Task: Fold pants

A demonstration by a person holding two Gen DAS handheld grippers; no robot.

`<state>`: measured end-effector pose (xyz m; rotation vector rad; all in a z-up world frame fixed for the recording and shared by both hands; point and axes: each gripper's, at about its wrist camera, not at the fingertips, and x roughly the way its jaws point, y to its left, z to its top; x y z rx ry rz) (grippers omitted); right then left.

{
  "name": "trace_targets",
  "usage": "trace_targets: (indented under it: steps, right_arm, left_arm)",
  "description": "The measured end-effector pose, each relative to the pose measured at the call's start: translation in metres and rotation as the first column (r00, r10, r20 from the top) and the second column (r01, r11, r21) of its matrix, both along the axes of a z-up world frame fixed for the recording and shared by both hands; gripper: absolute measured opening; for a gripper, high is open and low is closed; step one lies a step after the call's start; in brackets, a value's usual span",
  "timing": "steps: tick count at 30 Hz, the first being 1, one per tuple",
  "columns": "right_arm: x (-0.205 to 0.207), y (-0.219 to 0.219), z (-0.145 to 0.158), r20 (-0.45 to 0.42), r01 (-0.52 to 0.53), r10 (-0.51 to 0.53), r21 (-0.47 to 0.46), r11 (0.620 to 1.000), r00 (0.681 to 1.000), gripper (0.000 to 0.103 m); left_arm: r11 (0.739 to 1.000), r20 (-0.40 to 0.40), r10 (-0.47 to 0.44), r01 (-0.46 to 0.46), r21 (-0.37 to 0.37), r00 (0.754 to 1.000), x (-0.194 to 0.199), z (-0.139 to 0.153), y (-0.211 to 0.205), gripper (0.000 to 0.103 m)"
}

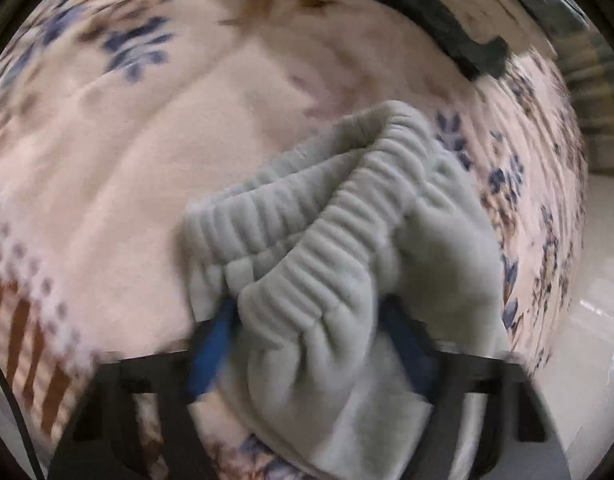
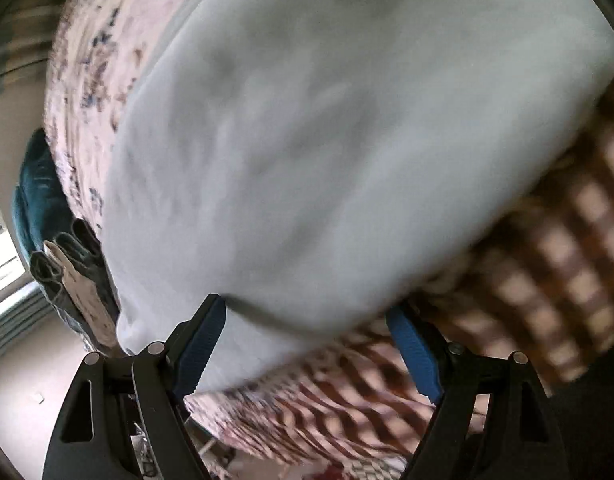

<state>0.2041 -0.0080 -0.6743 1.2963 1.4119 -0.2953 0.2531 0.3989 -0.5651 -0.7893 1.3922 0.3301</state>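
The pale grey-green fleece pants (image 1: 339,240) hang bunched in the left wrist view, ribbed elastic waistband up. My left gripper (image 1: 307,344) is shut on the waistband, which fills the gap between its blue pads (image 1: 211,356) above the flowered bedspread (image 1: 147,184). In the right wrist view the pants (image 2: 327,140) lie spread over the bed as a wide smooth sheet. My right gripper (image 2: 307,344) is open, its blue pads (image 2: 413,354) wide apart. The pants' near edge lies between them, against the left pad, unclamped.
A brown checked band (image 2: 547,264) borders the bedspread on the right. Dark blue folded clothes (image 2: 55,232) lie at the bed's left edge by a window. A dark strap-like object (image 1: 447,20) lies at the far side of the bed. Pale floor (image 1: 595,280) shows on the right.
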Motion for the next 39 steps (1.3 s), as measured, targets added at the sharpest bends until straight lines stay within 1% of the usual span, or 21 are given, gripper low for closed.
trace_targets:
  steps: [1, 3, 4, 5, 7, 13, 15, 17, 19, 21, 22, 23, 26, 27, 28, 29, 30, 31, 35, 37, 39]
  right_arm:
    - [0.007, 0.007, -0.002, 0.018, 0.004, -0.003, -0.02, 1.0, 1.0, 0.084]
    - [0.015, 0.017, -0.006, 0.026, 0.008, -0.006, -0.077, 0.997, 1.0, 0.061]
    - [0.015, 0.017, -0.006, 0.019, 0.015, -0.013, -0.098, 0.995, 1.0, 0.036]
    - [0.012, 0.016, -0.004, 0.001, 0.021, -0.021, -0.123, 0.992, 1.0, 0.022]
    - [0.006, 0.013, 0.005, 0.009, 0.078, -0.077, -0.108, 0.991, 0.997, 0.018]
    - [-0.003, 0.02, 0.051, 0.045, 0.013, -0.006, -0.144, 0.989, 0.999, 0.017]
    - [0.002, 0.023, 0.043, -0.04, -0.091, 0.086, -0.154, 0.984, 0.995, 0.019]
    - [0.001, 0.022, 0.02, -0.108, -0.123, 0.112, -0.099, 0.988, 0.988, 0.022]
    - [-0.001, 0.02, 0.013, -0.1, -0.081, 0.077, -0.039, 0.996, 0.992, 0.027]
    - [0.001, 0.022, 0.018, -0.06, -0.072, 0.071, -0.017, 0.997, 0.996, 0.041]
    - [0.002, 0.025, 0.021, -0.034, -0.075, 0.074, -0.012, 0.997, 0.997, 0.059]
    - [0.005, 0.029, 0.023, -0.011, -0.066, 0.066, 0.001, 0.998, 0.998, 0.068]
    - [0.01, 0.04, 0.011, -0.011, -0.047, 0.047, 0.04, 0.998, 0.999, 0.068]
    - [0.01, 0.043, 0.005, -0.017, -0.017, 0.018, 0.055, 0.998, 1.0, 0.067]
    - [0.011, 0.043, -0.001, -0.029, 0.006, -0.004, 0.052, 0.999, 1.0, 0.053]
    - [0.011, 0.043, -0.005, -0.038, 0.04, -0.038, 0.047, 0.998, 0.999, 0.022]
    - [0.01, 0.044, -0.006, -0.046, 0.061, -0.059, 0.04, 0.997, 0.997, 0.015]
    - [0.008, 0.044, -0.005, -0.053, 0.08, -0.078, 0.038, 0.996, 0.996, 0.014]
    - [0.004, 0.058, 0.03, 0.011, 0.019, -0.019, -0.005, 1.0, 1.0, 0.01]
    - [0.003, 0.067, 0.038, 0.019, -0.046, 0.046, -0.028, 0.999, 0.999, 0.01]
    - [-0.001, 0.067, 0.023, -0.012, -0.07, 0.069, -0.034, 0.997, 0.998, 0.01]
  left_arm:
    - [0.997, 0.004, -0.057, 0.056, 0.06, 0.998, 0.005, 0.004, -0.009, 0.036]
    - [0.986, 0.03, -0.109, 0.104, 0.132, 0.994, 0.003, 0.017, -0.017, 0.027]
    - [0.981, 0.032, -0.126, 0.12, 0.153, 0.991, 0.003, 0.021, -0.018, 0.024]
    - [0.977, 0.042, -0.142, 0.133, 0.167, 0.989, -0.001, 0.028, -0.018, 0.023]
    - [0.976, 0.057, -0.151, 0.14, 0.169, 0.987, -0.006, 0.038, -0.011, 0.022]
    - [0.961, -0.002, -0.212, 0.208, 0.183, 0.977, -0.015, 0.04, 0.006, 0.022]
    - [0.953, -0.061, -0.233, 0.24, 0.186, 0.971, -0.013, 0.022, 0.007, 0.024]
    - [0.956, -0.122, -0.244, 0.26, 0.133, 0.962, -0.01, 0.004, 0.008, 0.031]
    - [0.98, -0.087, -0.176, 0.182, 0.078, 0.981, -0.017, 0.014, 0.013, 0.035]
    - [0.987, -0.072, -0.153, 0.156, 0.026, 0.986, -0.023, 0.025, 0.01, 0.038]
    - [0.99, -0.06, -0.141, 0.141, 0.003, 0.988, -0.027, 0.029, 0.008, 0.044]
    - [0.992, -0.045, -0.12, 0.118, -0.033, 0.992, -0.033, 0.032, 0.004, 0.055]
    - [0.992, -0.065, -0.122, 0.119, -0.039, 0.99, -0.032, 0.018, -0.013, 0.058]
    - [0.993, -0.077, -0.122, 0.122, -0.008, 0.99, -0.03, 0.009, -0.018, 0.057]
    - [0.993, -0.077, -0.111, 0.113, 0.017, 0.991, -0.028, 0.003, -0.02, 0.045]
    - [0.994, -0.076, -0.102, 0.104, 0.027, 0.992, -0.026, 0.0, -0.021, 0.02]
    - [0.995, -0.063, -0.099, 0.1, 0.028, 0.993, -0.024, 0.0, -0.022, 0.015]
    - [0.993, -0.038, -0.101, 0.103, 0.053, 0.994, -0.022, 0.008, -0.023, 0.009]
    - [0.975, 0.042, -0.151, 0.141, 0.171, 0.988, -0.025, 0.044, -0.022, 0.008]
    - [0.969, 0.012, -0.156, 0.151, 0.196, 0.988, -0.022, 0.038, -0.012, 0.008]
    - [0.973, -0.061, -0.175, 0.182, 0.142, 0.983, -0.019, 0.016, -0.008, 0.009]
